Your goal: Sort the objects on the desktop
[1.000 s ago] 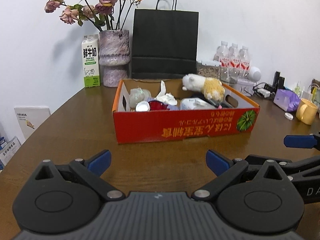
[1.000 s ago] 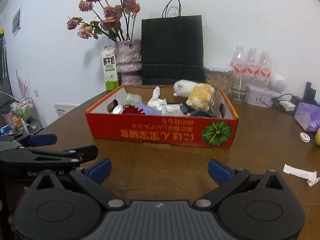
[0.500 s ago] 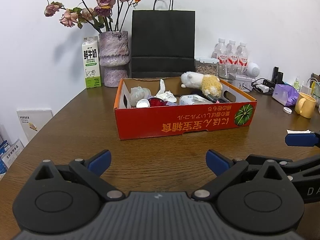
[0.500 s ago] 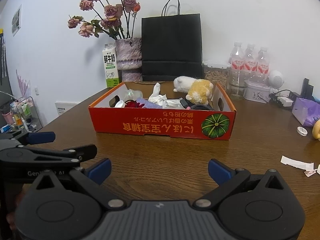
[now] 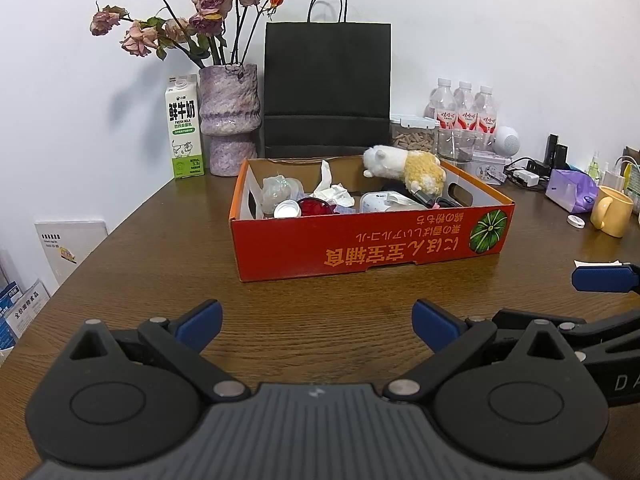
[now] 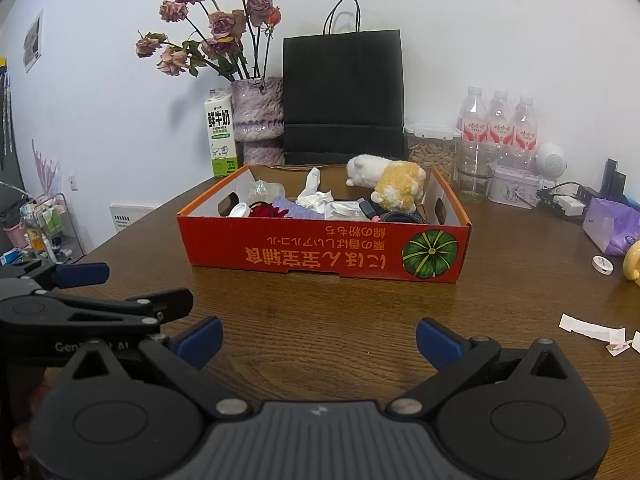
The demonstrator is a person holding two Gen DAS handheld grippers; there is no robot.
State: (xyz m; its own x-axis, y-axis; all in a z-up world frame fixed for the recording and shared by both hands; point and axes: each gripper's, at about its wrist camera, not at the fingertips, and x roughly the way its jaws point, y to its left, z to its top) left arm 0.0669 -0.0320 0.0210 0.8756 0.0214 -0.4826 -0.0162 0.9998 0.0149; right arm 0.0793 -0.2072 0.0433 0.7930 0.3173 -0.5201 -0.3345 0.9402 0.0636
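Sorting looks nearly finished: red cardboard box [image 5: 372, 240] sits mid-tabletop toward the far edge, already holding a plush toy [image 5: 404, 166], crumpled tissue [image 5: 334, 190] and other small items. Paper scraps [image 6: 592, 332] and a small white cap [image 6: 603, 265] remain loose near the right edge. Left gripper [image 5: 316, 322] and right gripper [image 6: 318, 340] hover side by side low over the near edge, jaws spread wide and empty.

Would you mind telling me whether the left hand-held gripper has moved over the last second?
Yes. The left hand-held gripper has backed away from the red box, which now looks smaller and farther up the table.
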